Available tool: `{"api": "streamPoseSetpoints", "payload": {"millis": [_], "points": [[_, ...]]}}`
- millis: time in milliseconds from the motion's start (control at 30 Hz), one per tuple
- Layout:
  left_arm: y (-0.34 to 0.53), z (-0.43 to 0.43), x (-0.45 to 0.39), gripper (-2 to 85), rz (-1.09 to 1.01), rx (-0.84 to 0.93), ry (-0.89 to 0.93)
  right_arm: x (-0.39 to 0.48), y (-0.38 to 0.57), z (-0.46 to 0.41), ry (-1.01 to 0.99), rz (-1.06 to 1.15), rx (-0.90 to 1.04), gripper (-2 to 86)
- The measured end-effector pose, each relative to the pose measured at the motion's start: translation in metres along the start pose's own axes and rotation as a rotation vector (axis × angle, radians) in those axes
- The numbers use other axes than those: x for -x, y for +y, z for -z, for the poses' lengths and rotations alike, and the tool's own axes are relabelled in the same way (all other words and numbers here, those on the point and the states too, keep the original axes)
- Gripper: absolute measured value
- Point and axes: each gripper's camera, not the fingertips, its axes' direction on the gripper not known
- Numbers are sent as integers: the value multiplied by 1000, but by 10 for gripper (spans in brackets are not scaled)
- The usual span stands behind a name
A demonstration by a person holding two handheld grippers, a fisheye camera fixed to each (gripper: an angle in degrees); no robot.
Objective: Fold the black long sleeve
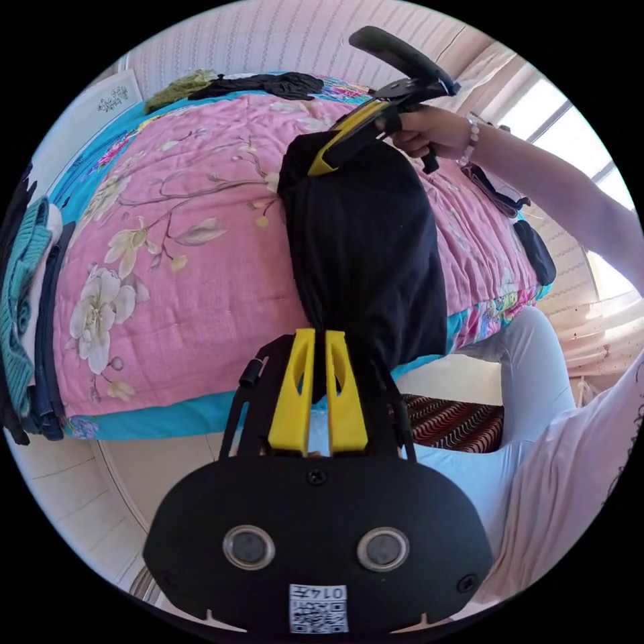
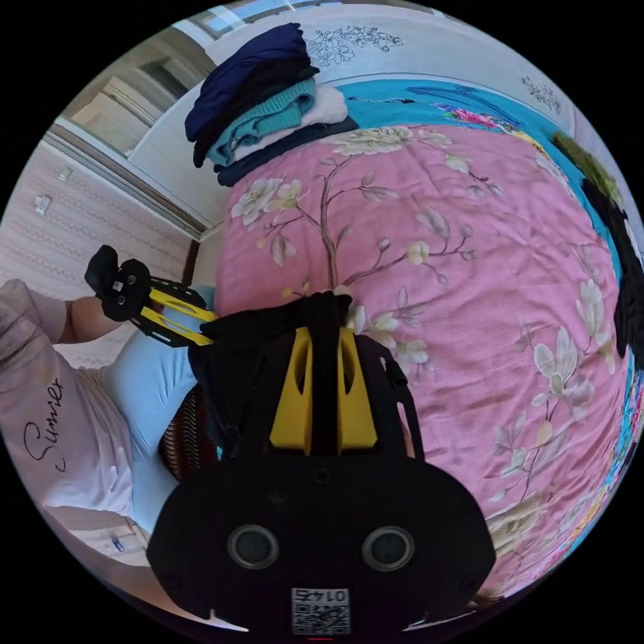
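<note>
Holding the black long sleeve [image 1: 365, 255] stretched between them, both grippers have their yellow fingers closed on the cloth: the left gripper [image 1: 318, 335] pinches the end that hangs past the near edge of the bed [image 1: 168, 282], and the right gripper [image 1: 322, 157] pinches the far end above the pink flowered quilt. In the right gripper view, black fabric runs up between the right gripper's [image 2: 323, 335] fingers, and the left gripper [image 2: 201, 320] shows off the bed's edge beside the person's leg. The garment looks already narrowed into a long band, so the step in hand is probably bringing one end over to the other. To do it well, keep both pinches firm, keep the band taut and level, and lower it flat onto the quilt, well apart from the stack of folded clothes [image 2: 268, 107] at the corner.
</note>
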Motion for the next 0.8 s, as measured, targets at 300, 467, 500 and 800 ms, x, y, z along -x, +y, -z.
{"api": "streamPoseSetpoints", "payload": {"millis": [300,467,500,800], "points": [[57,73,-50,-10,-36,-272,-127,126,65,69,205,97,-369,46],[97,132,-65,-10,-27,-411,-237,202,65,101,284,154,-443,42],[107,151,-65,-10,-18,-444,-264,209,62,106,285,166,-454,42],[169,289,-10,-9,130,-633,-483,274,-59,160,163,357,-583,43]]}}
